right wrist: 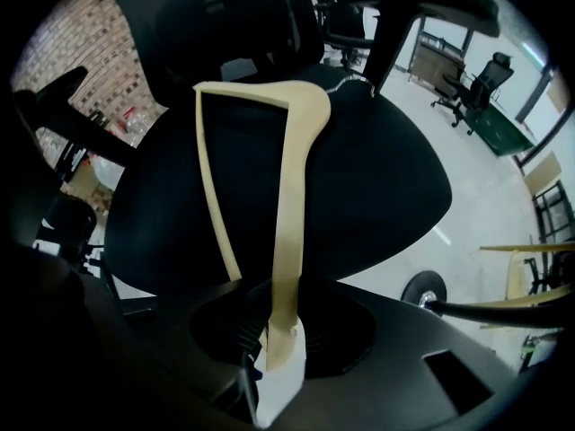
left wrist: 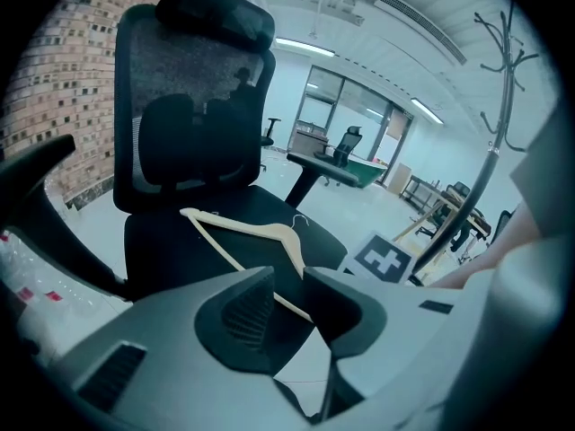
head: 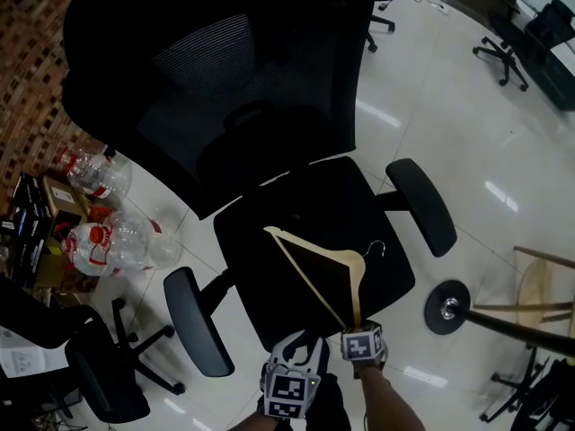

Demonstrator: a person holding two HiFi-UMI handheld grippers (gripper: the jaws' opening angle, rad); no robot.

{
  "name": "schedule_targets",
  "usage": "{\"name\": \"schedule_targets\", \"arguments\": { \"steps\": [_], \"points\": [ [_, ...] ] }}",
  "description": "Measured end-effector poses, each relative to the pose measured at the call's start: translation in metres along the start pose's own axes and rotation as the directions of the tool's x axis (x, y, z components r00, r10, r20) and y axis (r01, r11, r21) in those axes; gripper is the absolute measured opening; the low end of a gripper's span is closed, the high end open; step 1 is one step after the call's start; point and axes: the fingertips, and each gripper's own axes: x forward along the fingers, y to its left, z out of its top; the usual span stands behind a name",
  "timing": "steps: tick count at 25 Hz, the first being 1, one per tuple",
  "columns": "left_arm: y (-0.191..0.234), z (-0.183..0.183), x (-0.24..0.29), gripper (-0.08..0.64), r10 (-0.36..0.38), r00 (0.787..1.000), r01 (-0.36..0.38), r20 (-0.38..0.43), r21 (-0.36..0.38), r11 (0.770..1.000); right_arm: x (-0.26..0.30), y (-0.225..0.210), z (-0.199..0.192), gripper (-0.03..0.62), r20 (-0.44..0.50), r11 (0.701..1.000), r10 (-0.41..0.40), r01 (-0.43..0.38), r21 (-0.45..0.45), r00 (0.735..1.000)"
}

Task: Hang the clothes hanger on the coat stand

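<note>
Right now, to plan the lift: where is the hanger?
Head view, centre: the hanger lies on the chair seat, its near end gripped by the right gripper.

clothes hanger [head: 346, 263] showing pale cream | office chair [head: 269, 232] showing black, mesh-patterned back | left brick wall [head: 27, 43] showing mottled red-brown | floor [head: 449, 106] gleaming white | left bottles [head: 108, 241] showing clear with red labels | left gripper [head: 304, 341] wearing black-and-white square markers
</note>
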Motion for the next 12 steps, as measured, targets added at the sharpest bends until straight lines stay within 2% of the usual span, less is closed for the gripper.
{"name": "schedule_targets", "arguments": {
  "steps": [3,7,10,12],
  "points": [
    [-0.004,0.004,-0.008,0.115,0.005,1.000,-0.005,0.021,0.009,1.000,-0.024,-0.009,0.014,0.081,0.132,0.992,-0.105,0.113,-0.062,0.986],
    [-0.011,0.010,-0.024,0.115,0.005,0.998,-0.006,0.055,0.020,1.000,-0.068,-0.010,0.037,0.081,0.270,0.976,-0.171,0.201,-0.089,0.948],
    [-0.013,0.009,-0.037,0.114,0.009,0.997,-0.011,0.071,0.024,1.000,-0.100,-0.010,0.053,0.081,0.382,0.950,-0.220,0.286,-0.126,0.898],
    [-0.016,0.011,-0.048,0.114,0.008,0.996,-0.010,0.086,0.020,1.000,-0.126,-0.011,0.062,0.081,0.450,0.920,-0.253,0.357,-0.162,0.856]
  ]
}}
